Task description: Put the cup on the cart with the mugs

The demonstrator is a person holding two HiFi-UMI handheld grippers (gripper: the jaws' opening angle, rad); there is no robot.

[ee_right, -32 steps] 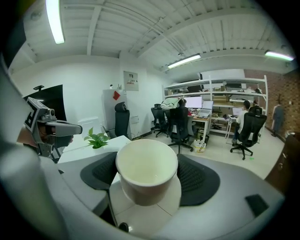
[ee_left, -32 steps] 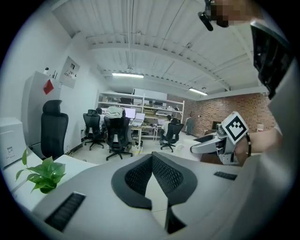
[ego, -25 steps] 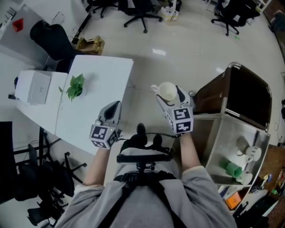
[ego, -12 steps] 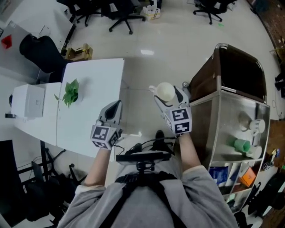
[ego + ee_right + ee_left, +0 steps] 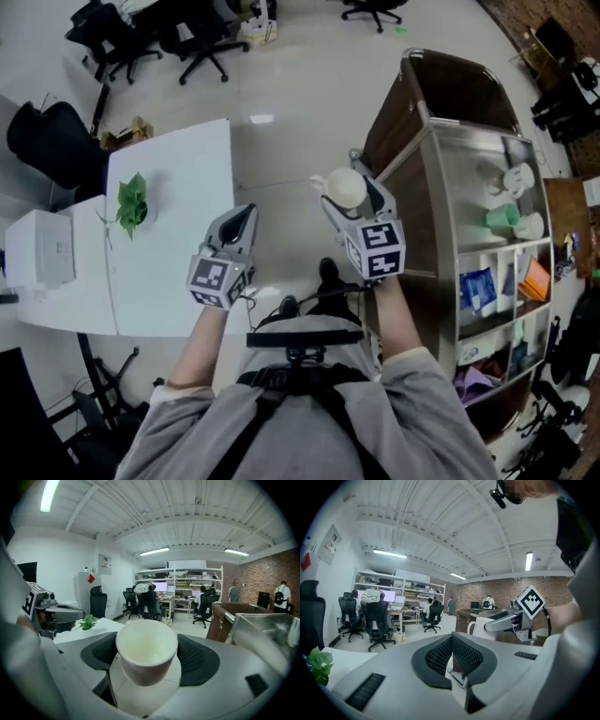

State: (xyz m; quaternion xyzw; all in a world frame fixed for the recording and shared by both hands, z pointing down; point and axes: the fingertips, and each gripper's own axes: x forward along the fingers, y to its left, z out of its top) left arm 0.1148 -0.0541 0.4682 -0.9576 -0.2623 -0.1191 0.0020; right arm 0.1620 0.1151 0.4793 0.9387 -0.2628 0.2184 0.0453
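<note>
My right gripper (image 5: 351,198) is shut on a cream cup (image 5: 345,189), held upright at chest height over the floor. In the right gripper view the cup (image 5: 146,651) sits between both black pads (image 5: 199,660), mouth up and empty. The steel cart (image 5: 441,141) stands just to the cup's right. Its middle shelf holds a white mug (image 5: 512,178), a green mug (image 5: 502,217) and another white mug (image 5: 531,226). My left gripper (image 5: 244,223) is shut and holds nothing; its pads (image 5: 465,654) meet in the left gripper view. It hovers left of the cup, near the table's edge.
A white table (image 5: 169,225) with a small green plant (image 5: 130,197) and a white box (image 5: 39,249) lies at the left. The cart's brown top (image 5: 450,94) and lower shelves with packets (image 5: 478,286) fill the right. Office chairs (image 5: 202,42) stand farther off.
The view has swung toward the cart, which now stands closer and fuller at the right. Both grippers travelled with it; the cup stays in the right jaws. The table slid leftward.
</note>
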